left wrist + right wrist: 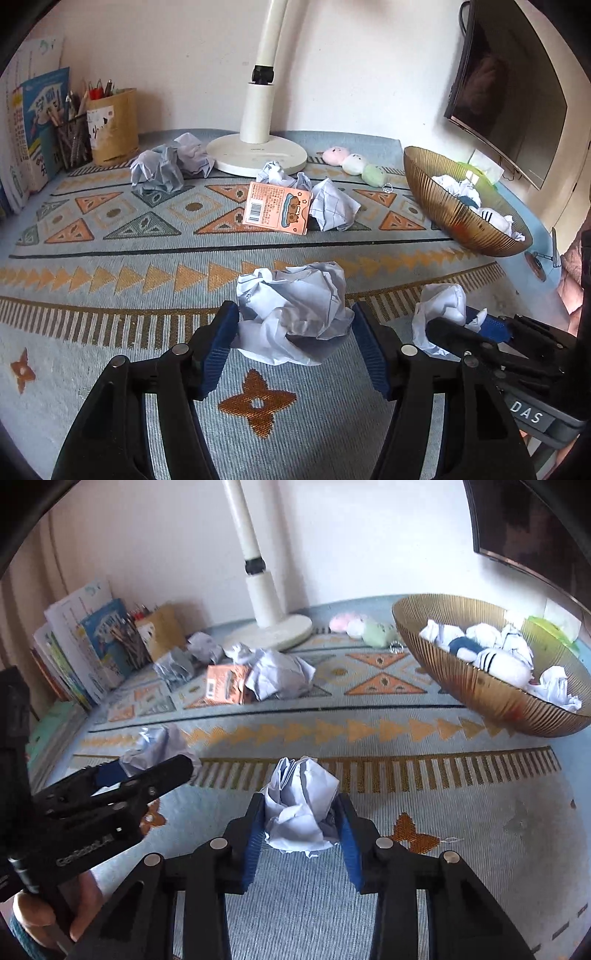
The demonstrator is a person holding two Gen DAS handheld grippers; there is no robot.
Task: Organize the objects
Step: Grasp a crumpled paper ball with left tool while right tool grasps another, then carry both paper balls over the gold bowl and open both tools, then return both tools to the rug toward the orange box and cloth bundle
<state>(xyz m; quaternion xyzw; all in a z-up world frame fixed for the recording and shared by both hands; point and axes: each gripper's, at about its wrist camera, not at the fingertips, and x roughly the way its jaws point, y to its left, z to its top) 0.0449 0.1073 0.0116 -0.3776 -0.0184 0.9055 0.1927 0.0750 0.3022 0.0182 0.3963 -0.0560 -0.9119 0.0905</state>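
Left wrist view shows the left gripper (293, 334) pinching a paper ball (295, 310) just above the cloth; the right gripper (301, 825) clamps a smaller paper wad (301, 812); pickup judged complete, next carrying both to the gold bowl (480, 690).

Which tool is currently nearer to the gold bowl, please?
Right. The right tool, gripping a paper ball, sits on the gold bowl side; the left tool is farther over, holding another.
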